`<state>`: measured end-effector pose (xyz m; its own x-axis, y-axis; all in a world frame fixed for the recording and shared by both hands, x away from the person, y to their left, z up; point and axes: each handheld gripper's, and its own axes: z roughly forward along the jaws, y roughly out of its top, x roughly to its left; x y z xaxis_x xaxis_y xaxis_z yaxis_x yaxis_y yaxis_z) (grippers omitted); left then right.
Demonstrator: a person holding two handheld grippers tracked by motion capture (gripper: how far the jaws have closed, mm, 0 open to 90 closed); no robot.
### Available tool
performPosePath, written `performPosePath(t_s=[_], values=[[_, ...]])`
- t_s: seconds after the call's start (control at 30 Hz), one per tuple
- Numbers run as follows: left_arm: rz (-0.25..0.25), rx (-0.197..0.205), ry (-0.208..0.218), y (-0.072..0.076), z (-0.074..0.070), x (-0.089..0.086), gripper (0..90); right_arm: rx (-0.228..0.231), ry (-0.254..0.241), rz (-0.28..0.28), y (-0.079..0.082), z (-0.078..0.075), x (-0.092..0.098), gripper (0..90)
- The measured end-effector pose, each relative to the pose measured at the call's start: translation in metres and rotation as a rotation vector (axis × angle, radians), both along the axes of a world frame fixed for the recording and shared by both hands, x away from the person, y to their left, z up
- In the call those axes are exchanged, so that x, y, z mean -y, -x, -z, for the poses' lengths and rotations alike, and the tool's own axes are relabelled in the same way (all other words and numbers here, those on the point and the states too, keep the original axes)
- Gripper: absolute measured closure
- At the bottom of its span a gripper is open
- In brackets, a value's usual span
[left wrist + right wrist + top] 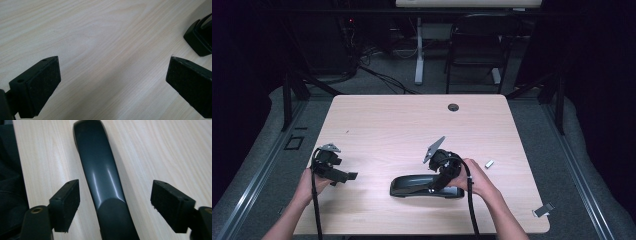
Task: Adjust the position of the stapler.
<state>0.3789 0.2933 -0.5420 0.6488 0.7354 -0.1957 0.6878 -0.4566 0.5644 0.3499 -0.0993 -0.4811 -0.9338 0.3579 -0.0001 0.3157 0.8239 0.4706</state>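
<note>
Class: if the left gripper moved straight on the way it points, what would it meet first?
Probably the bare table; the left gripper tilts down, jaws open. The black case sits off to one side.

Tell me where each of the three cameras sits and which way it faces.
High view: above the person's side, looking forward and down on the table; both forearms, left claw and right claw show.
Left gripper view: on the left claw, facing bare tabletop; its two open jaws show.
Right gripper view: on the right claw, looking along the black handle between its open jaws.
Shared: all three show the handle.
</note>
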Motion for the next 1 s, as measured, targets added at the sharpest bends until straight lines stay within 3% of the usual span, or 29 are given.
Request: performPosePath(t_s=[0.17, 0.37, 0.6, 0.7, 0.83, 0.9, 0.97, 1.0], values=[[0.008, 0.009, 0.005, 0.002, -0.003, 0.004, 0.0, 0.027, -0.041, 0.084, 0.01, -0.008, 0.015, 17.4], [0.007, 0.021, 0.024, 0.005, -0.006, 0.007, 0.0, 0.052, -0.071, 0.191, 0.021, -0.008, 0.037, 16.1], [0.002, 0.02, 0.023, 0.005, -0.006, 0.012, 0.0, 0.026, -0.117, 0.277, 0.033, -0.004, 0.062, 12.5], [0.002, 0.023, 0.03, 0.006, -0.007, 0.014, 0.0, 0.007, -0.105, 0.31, 0.034, -0.008, 0.068, 9.6], [0.007, 0.043, 0.033, 0.007, -0.01, 0.017, 0.0, 0.021, -0.033, 0.383, 0.033, -0.009, 0.07, 9.4], [0.012, 0.05, 0.038, 0.009, -0.012, 0.019, 0.0, 0.011, -0.054, 0.429, 0.033, -0.01, 0.074, 9.1], [0.014, 0.056, 0.044, 0.01, -0.013, 0.022, 0.0, 0.029, -0.029, 0.466, 0.037, -0.012, 0.076, 8.6], [0.016, 0.059, 0.043, 0.011, -0.014, 0.023, 0.0, 0.031, -0.071, 0.49, 0.04, -0.014, 0.079, 8.4]])
